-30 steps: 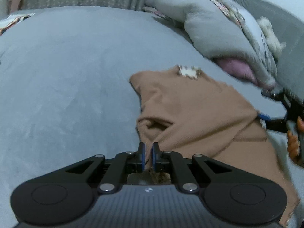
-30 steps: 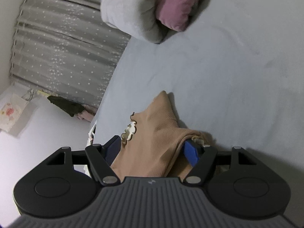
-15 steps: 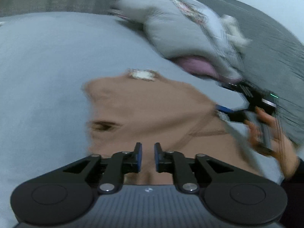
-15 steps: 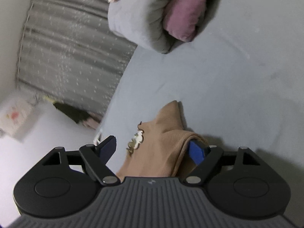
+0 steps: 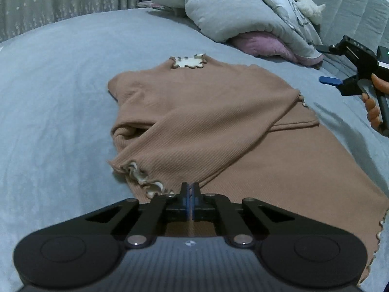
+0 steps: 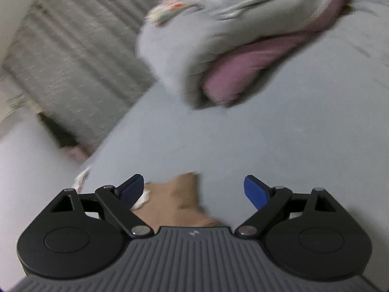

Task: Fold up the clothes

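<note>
The brown ribbed top lay spread on the grey-blue bedspread, its scalloped cream neckline at the far side and its body running toward the near right, where the frilled hem showed at the edge of the left wrist view. One sleeve was already laid across the chest, its ruffled cream cuff resting near the left, just beyond the left gripper. That gripper's jaws were pressed together; the fabric lay right beneath them, but whether a pinch of cloth was caught between them could not be told. The right gripper was lifted off to the far right with its jaws opening wide and nothing between the pads — only a blurred corner of the top showed below it. The garment looked light, soft and limp — a thin stretchy knit that would sag and drape from any single hold, crease easily, and cling a little to the bedspread rather than slide. It seemed in no way fragile, though the ruffled trim might curl or bunch. The best holds were probably the hem corners or the shoulder seams, taken as a pair so the cloth stayed taut while folded; a pinch through both layers near an edge should hold better than a grab at the slack middle. A heap of pillows and bedding lay far right, well apart.
</note>
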Tool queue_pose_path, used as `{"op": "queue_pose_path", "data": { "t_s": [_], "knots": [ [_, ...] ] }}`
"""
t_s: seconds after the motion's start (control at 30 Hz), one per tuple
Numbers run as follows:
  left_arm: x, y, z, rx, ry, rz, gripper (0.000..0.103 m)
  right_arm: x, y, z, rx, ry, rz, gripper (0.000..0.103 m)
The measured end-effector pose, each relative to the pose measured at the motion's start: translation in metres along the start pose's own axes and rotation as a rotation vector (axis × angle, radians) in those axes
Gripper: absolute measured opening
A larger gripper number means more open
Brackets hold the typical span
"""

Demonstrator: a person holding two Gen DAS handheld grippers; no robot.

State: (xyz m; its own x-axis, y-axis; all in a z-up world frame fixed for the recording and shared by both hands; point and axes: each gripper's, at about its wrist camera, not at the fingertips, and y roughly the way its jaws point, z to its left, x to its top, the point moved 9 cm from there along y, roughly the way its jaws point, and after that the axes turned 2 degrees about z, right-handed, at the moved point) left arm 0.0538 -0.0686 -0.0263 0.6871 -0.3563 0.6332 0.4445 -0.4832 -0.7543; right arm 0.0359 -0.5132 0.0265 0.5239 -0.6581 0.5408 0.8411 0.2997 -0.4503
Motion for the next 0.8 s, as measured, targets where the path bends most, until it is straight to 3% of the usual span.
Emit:
{"op": "queue_pose_path", "data": {
  "t_s": [0.17, 0.4, 0.43, 0.47, 0.53, 0.57, 0.7, 0.8],
  "knots": [
    [0.001, -0.013, 0.001, -0.027, -0.027, 0.009, 0.0, -0.024, 0.032, 0.019, -0.012, -0.112, 0.101, 0.09],
    [0.006, -0.008, 0.01, -0.007, -0.073, -0.016, 0.004, -0.034, 0.035, 0.034, 0.018, -0.181, 0.119, 0.09],
    [0.005, -0.005, 0.011, -0.016, -0.089, -0.019, 0.011, -0.034, 0.034, 0.036, 0.015, -0.193, 0.122, 0.09],
    [0.004, -0.003, 0.011, -0.025, -0.105, -0.023, 0.029, -0.037, 0.035, 0.04, 0.008, -0.222, 0.131, 0.09],
    [0.008, -0.002, 0.009, -0.051, -0.129, -0.056, 0.049, -0.039, 0.038, 0.044, 0.005, -0.243, 0.142, 0.09],
    [0.01, -0.001, 0.007, -0.052, -0.129, -0.069, 0.055, -0.042, 0.039, 0.046, 0.008, -0.247, 0.149, 0.09],
    [0.009, 0.009, -0.004, 0.02, -0.054, -0.064, 0.057, -0.048, 0.038, 0.051, 0.007, -0.29, 0.17, 0.09],
    [0.008, 0.007, -0.009, 0.063, -0.025, -0.069, 0.051, -0.057, 0.035, 0.073, 0.003, -0.448, 0.179, 0.09]
  ]
}}
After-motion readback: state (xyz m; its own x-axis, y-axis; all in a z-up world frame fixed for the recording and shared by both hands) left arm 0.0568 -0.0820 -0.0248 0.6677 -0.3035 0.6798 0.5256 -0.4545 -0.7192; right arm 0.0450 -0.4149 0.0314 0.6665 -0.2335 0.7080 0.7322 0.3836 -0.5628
